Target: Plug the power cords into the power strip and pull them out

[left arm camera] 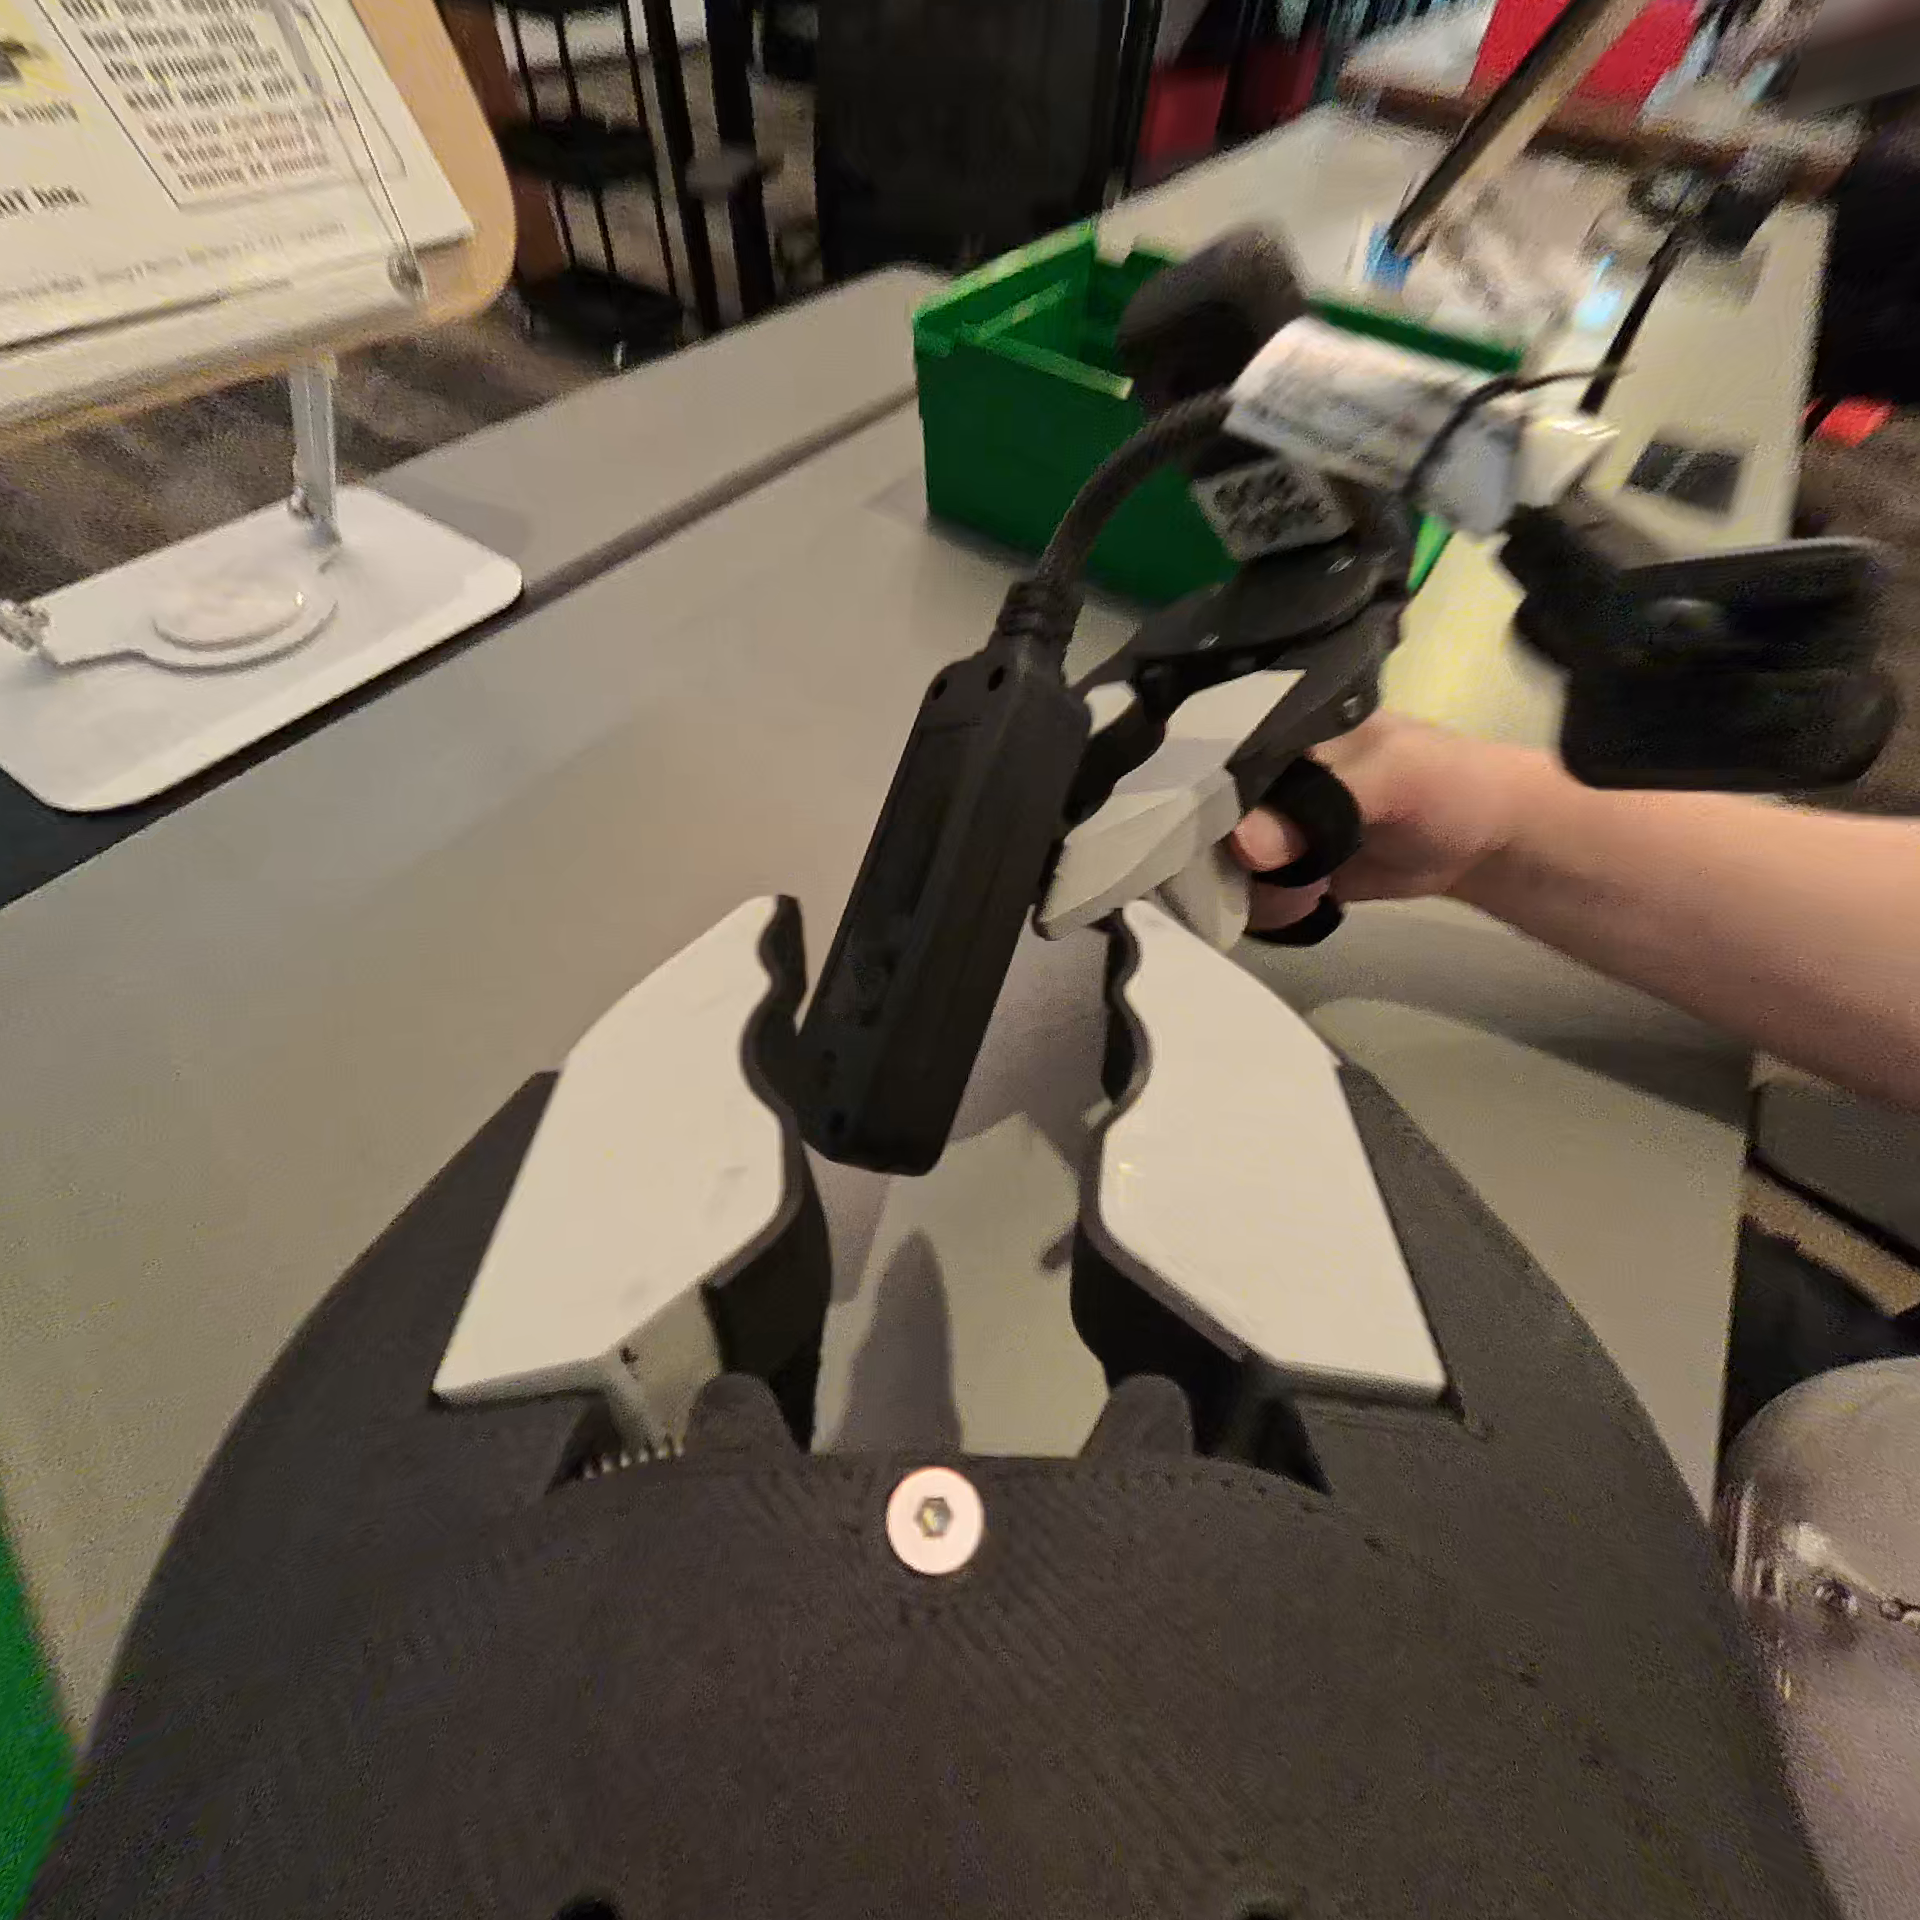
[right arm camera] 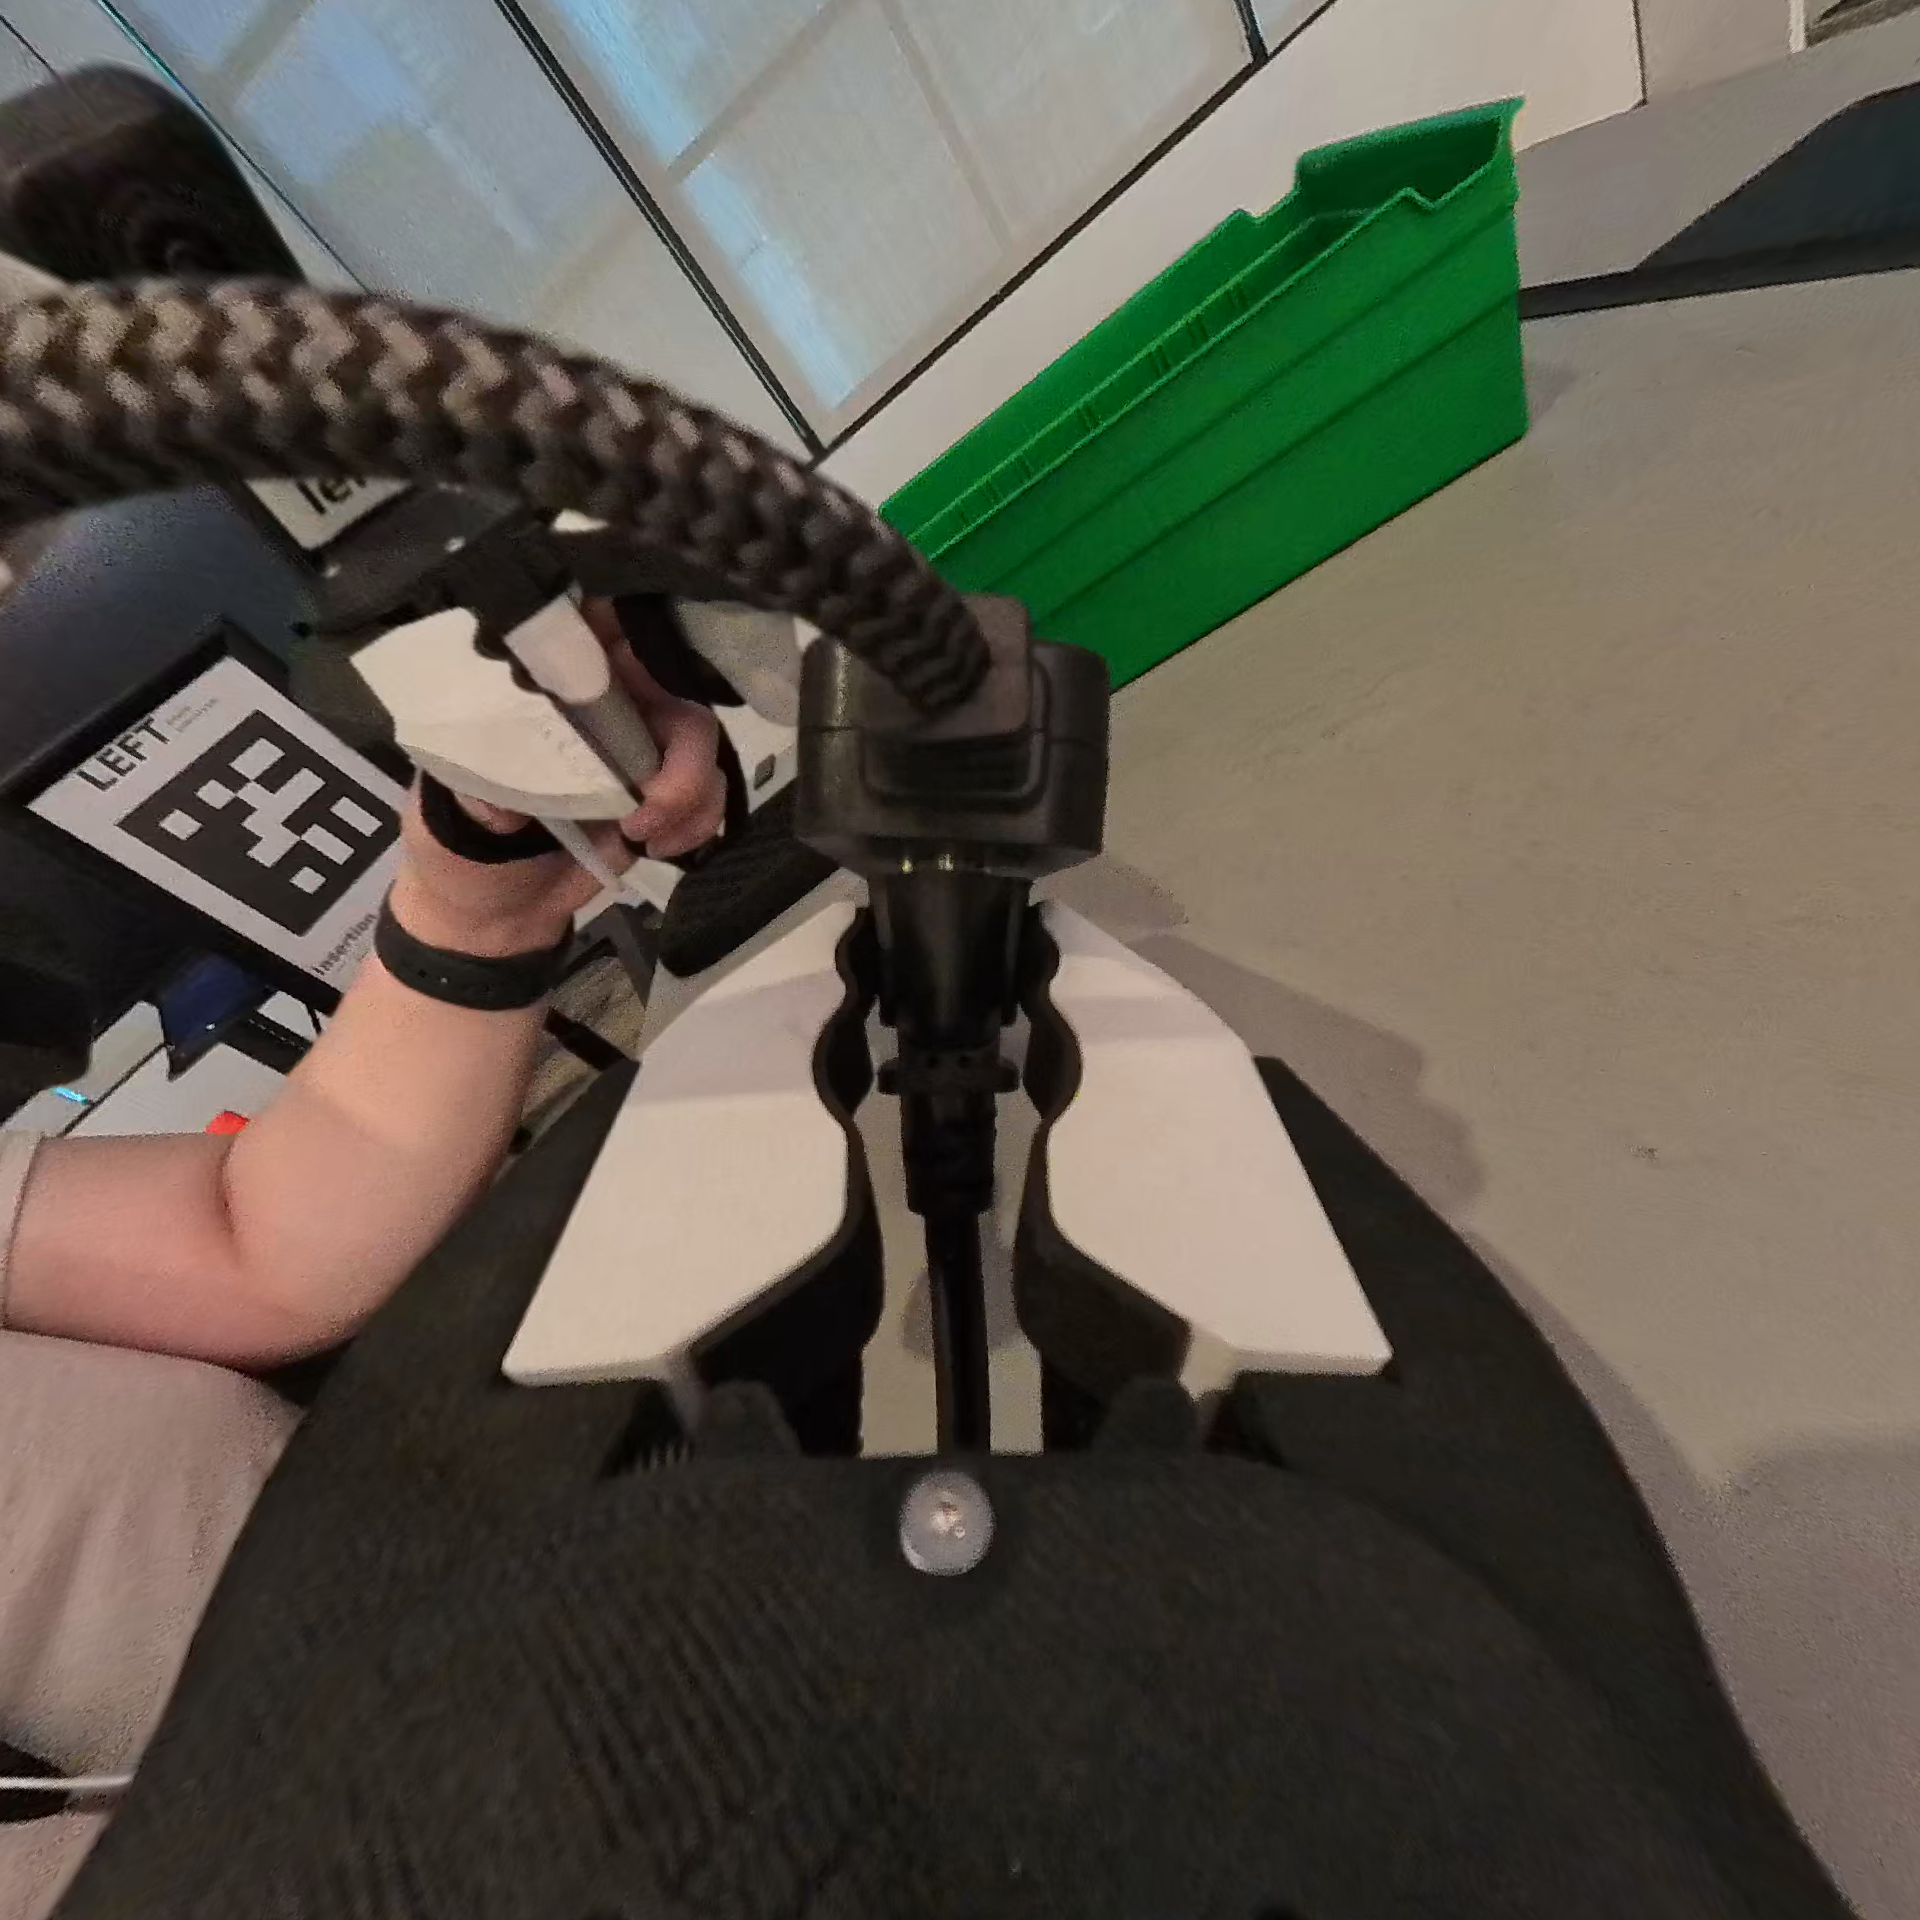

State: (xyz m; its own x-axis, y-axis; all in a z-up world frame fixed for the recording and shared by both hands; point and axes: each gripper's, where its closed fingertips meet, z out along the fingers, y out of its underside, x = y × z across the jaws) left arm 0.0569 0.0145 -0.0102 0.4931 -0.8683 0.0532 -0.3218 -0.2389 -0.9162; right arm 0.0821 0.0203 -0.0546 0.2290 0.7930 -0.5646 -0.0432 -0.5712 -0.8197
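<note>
- the right gripper (right arm camera: 951, 997) has its fingers (right arm camera: 1164, 1174) closed on a black plug (right arm camera: 940, 997), whose cord (right arm camera: 958, 1340) runs back between them toward the camera.
- the plug's front end sits in the end socket of the black power strip (right arm camera: 951, 769); bare metal shows at the joint, so it looks not fully seated.
- the left gripper (left arm camera: 951, 997) has its fingers (left arm camera: 634, 1153) spread wide. the lower end of the power strip (left arm camera: 925, 914) hangs between them, close against the left finger, but i cannot tell that they grip it.
- the strip is lifted clear of the grey bench (left arm camera: 436, 914), tilted, its braided cable (right arm camera: 468, 416) arching away; a green bin (right arm camera: 1278, 416) stands beyond.
- risk: with the strip held only through the plug, it could swing or drop off, or the prongs could bend under its weight.
- if the left fingers close off-centre, the strip may twist and jam the plug.
</note>
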